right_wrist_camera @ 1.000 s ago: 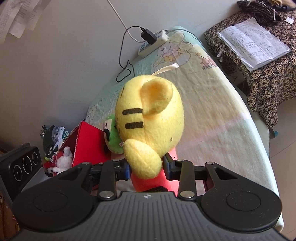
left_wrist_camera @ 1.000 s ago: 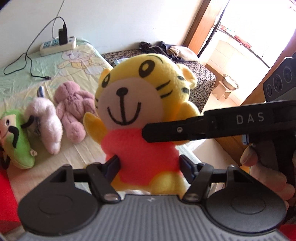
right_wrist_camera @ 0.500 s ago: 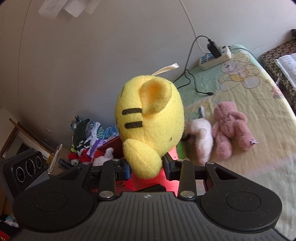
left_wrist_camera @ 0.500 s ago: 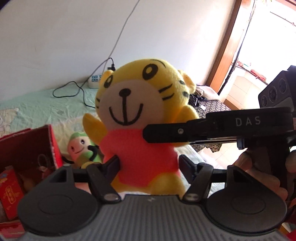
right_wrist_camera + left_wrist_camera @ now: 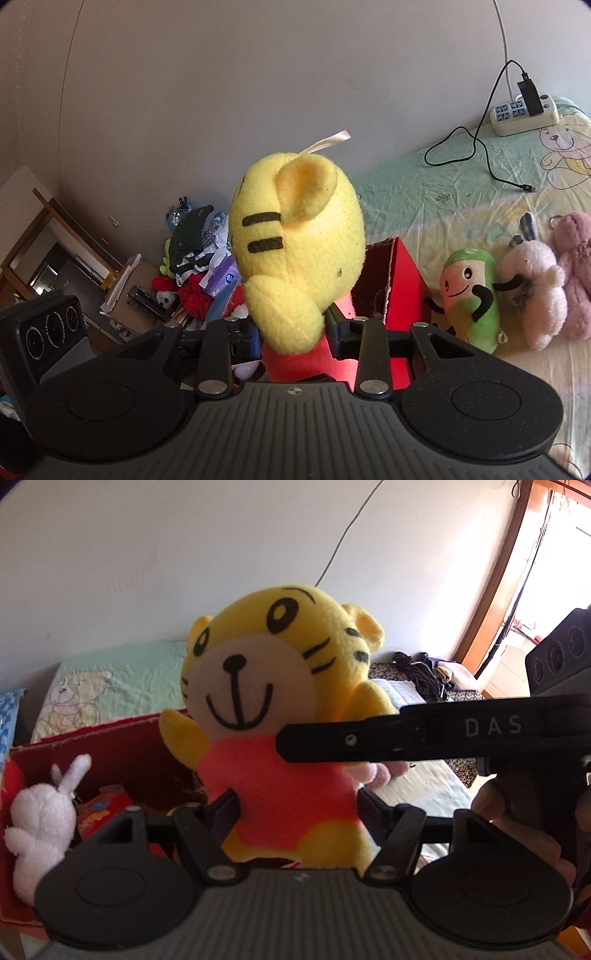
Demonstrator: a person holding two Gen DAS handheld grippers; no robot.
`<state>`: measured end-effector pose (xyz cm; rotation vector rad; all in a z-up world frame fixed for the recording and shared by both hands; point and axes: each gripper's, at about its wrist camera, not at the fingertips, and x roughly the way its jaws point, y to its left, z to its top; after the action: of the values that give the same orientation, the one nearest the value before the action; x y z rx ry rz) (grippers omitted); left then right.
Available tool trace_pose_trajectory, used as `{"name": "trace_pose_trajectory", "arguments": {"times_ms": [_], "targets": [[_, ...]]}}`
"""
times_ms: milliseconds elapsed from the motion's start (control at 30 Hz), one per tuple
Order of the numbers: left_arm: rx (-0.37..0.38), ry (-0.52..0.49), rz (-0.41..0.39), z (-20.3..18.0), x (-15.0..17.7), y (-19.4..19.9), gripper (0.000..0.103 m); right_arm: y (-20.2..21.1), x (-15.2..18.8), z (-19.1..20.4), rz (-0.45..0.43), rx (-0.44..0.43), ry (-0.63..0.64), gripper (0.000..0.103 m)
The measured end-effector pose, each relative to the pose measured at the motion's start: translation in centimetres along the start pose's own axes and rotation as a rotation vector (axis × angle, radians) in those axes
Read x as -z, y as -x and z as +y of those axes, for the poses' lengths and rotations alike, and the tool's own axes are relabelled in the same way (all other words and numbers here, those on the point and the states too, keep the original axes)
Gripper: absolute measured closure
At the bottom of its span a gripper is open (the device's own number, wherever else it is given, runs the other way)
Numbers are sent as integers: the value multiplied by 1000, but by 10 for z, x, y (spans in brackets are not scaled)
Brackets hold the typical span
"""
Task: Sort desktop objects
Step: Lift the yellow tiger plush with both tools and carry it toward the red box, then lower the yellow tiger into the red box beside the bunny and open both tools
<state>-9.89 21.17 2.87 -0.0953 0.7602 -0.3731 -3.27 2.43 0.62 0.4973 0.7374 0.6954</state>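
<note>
Your left gripper [image 5: 297,806] has its jaws pinching the pink-red body of the yellow tiger plush [image 5: 273,716], one finger on each flank just above its yellow feet, and the toy faces that camera upright. Your right gripper [image 5: 291,334] has its jaws pressed onto the same plush [image 5: 295,258] from the side, pinching it at the arm and the top of the red body, so both tools hold the one toy in the air. In the left view the right tool's black finger marked DAS crosses in front of the tiger's chest, with your right hand [image 5: 517,812] on its handle. Just behind and below the plush is the open red box [image 5: 122,746], with a white rabbit plush [image 5: 40,827] leaning at its left end and a small red packet inside. From the right camera the box [image 5: 400,273] sits on the bed [image 5: 424,199], and beside it lie a green plush [image 5: 469,291], a white plush [image 5: 535,291] and a pink bear [image 5: 576,266] in a row, touching one another. A power strip [image 5: 524,114] with a black charger rests near the wall, its cable trailing over the sheet.
</note>
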Motion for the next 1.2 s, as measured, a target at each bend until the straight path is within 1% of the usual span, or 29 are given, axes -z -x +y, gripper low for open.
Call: {"name": "trace_pose_trajectory", "arguments": {"times_ms": [133,233,300,467,633,733,800,933,1067,1200], "targets": [[21,10,38,20,3,-11,34,-22,6,5,20,36,-4,67],[44,16,77,34,11,-20,34,-38,8,10,38,81,-5,67],[69,26,103,40,16,-26,34,-47,8,12,65,125,-2,67],[135,57,128,54,19,-37,33,-66,3,17,145,237,6,67],[175,86,163,67,23,-52,33,-85,-1,21,217,343,7,67],[210,120,181,75,25,-59,33,-98,0,21,265,402,11,67],[226,136,191,79,25,-62,33,-107,0,20,291,432,7,67],[237,149,208,85,27,-70,33,-119,2,15,334,474,9,67],[217,111,227,82,27,-80,33,-128,3,11,343,501,9,67],[218,95,235,81,25,-83,32,-135,5,14,344,525,46,67]]}}
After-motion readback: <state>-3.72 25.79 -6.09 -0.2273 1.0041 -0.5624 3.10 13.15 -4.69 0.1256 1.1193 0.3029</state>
